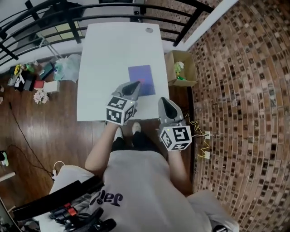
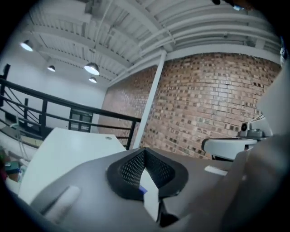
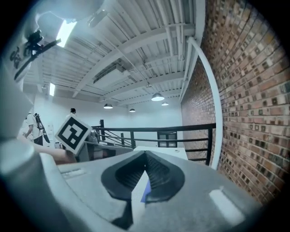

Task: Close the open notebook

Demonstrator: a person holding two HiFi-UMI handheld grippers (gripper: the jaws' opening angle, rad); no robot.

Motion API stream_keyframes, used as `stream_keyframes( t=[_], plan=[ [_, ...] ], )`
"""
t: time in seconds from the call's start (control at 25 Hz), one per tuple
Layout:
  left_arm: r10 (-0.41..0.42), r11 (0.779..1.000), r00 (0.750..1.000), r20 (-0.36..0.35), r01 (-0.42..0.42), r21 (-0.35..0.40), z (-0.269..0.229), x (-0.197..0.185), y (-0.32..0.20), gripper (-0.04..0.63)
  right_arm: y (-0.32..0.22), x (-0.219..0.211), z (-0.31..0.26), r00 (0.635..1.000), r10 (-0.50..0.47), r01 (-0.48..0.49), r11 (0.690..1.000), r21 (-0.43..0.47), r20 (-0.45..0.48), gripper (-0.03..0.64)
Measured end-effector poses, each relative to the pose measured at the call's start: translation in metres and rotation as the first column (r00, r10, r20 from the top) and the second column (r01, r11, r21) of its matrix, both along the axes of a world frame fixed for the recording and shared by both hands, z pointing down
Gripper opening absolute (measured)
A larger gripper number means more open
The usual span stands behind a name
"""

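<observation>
A purple notebook (image 1: 141, 79) lies flat near the front right of the white table (image 1: 113, 54), showing one plain cover. My left gripper (image 1: 135, 85) hangs above the table's near edge, its tips over the notebook's near left corner, jaws shut on nothing. My right gripper (image 1: 163, 101) is held just off the table's front right corner, jaws together and empty. In the left gripper view the pads (image 2: 131, 170) meet, with a blue sliver of notebook (image 2: 143, 190) below them. The right gripper view shows the same through its narrow gap, a strip of notebook (image 3: 145, 192).
An open cardboard box (image 1: 181, 68) stands on the floor right of the table. A black railing (image 1: 54, 13) runs behind it and a brick wall (image 1: 244, 90) fills the right. Clutter (image 1: 36, 77) lies on the wooden floor at left. A small round disc (image 1: 149, 30) sits at the table's far corner.
</observation>
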State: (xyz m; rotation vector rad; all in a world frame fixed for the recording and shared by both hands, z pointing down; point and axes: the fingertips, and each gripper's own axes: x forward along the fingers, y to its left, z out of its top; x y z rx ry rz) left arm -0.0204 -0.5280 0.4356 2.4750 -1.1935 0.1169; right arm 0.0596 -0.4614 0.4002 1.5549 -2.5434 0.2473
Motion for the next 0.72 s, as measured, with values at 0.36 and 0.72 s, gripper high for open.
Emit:
stream_keyframes(
  t=[0.36,0.72],
  plan=[
    [-0.207,0.941,0.975,-0.076,0.219,0.259,-0.071,-0.018,0.153,0.017,0.108,-0.024,-0.051,0.986,-0.149,0.136,0.978,0.157,0.076,-0.011],
    [-0.365,0.891,0.929,-0.054,0.366,0.269,-0.091,0.042,0.347,0.017,0.290,0.057,-0.012,0.985,-0.119,0.123,0.992,-0.022,0.128,-0.011]
  ],
)
